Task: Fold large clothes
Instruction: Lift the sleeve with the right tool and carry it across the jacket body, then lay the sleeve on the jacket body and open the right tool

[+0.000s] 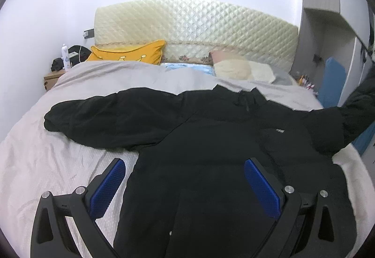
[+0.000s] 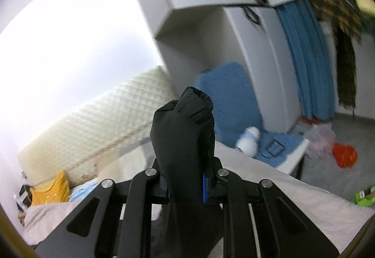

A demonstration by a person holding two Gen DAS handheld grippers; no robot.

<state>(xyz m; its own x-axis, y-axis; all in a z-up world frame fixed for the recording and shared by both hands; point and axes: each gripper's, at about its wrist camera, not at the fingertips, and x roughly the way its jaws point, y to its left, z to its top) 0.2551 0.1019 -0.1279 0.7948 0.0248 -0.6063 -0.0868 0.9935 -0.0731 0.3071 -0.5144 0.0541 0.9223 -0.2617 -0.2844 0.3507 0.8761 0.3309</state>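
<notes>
Bedroom, grey-covered bed: our left gripper hangs released, fingers spread above the black jacket, clear of its body. Our right gripper is clenched on the jacket's sleeve cuff, raised before the blue chair.

The black jacket runs off the left wrist view's bottom edge, its hem unseen, and its right sleeve leaves at the right edge. In the right wrist view the sleeve cuff hides the right tongs' pads; the far floor clutter is blurred.
</notes>
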